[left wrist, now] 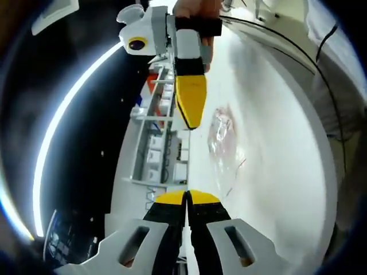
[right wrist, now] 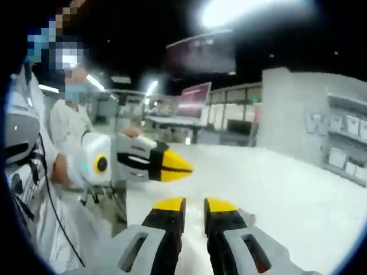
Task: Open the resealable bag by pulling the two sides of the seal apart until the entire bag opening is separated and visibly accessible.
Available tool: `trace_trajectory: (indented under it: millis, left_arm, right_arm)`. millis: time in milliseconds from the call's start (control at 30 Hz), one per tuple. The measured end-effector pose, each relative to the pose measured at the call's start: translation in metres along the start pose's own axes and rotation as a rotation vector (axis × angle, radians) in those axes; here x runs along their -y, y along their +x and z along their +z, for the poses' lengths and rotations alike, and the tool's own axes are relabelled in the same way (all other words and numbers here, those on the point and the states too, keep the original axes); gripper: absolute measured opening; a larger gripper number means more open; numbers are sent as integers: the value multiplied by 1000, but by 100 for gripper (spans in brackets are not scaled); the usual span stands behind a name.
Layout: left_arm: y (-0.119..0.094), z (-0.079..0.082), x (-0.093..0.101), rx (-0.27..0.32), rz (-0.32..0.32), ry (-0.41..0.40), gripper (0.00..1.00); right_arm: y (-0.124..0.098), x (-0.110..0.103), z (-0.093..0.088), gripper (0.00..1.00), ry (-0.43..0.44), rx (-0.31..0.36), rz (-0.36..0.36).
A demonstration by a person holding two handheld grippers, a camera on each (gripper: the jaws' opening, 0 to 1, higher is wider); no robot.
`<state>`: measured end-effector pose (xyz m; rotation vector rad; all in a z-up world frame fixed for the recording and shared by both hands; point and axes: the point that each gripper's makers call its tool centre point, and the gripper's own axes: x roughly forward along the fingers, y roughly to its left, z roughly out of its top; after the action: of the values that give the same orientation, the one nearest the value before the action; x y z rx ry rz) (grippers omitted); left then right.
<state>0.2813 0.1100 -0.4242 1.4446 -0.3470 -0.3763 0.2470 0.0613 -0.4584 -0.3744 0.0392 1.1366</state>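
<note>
White counter (left wrist: 275,149) ahead of the fingers. Metal rack (left wrist: 157,149) left of them, off counter edge. Grey wall (right wrist: 292,109) and shelves (right wrist: 344,143) beyond, right.

The clear bag (left wrist: 222,134) on the white table (left wrist: 275,143) is blurred, its seal indistinguishable
</note>
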Motion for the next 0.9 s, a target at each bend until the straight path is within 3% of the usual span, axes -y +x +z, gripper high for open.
trace_trajectory:
  millis: [133,167,200,300,600,767,900]
  left_arm:
    - [-1,7,-3,14,5,5,1]
    - [7,14,4,18,5,7,1]
    - [16,20,10,22,9,6,1]
    - [20,18,6,27,22,-1,1]
    - [15,17,5,29,46,-7,1]
    - [17,19,6,35,55,-21,1]
    - [17,22,6,48,55,-14,1]
  right_arm:
    - [1,-13,-6,9,-336,-106,8]
    - [2,-16,-8,9,-433,-139,12]
    - [2,-18,-11,9,-492,-164,15]
    - [6,-23,-12,9,-598,-199,25]
    - [16,-18,-28,9,-743,-304,46]
    - [21,-18,-33,6,-751,-309,50]
    - [22,-9,-28,0,-758,-281,2]
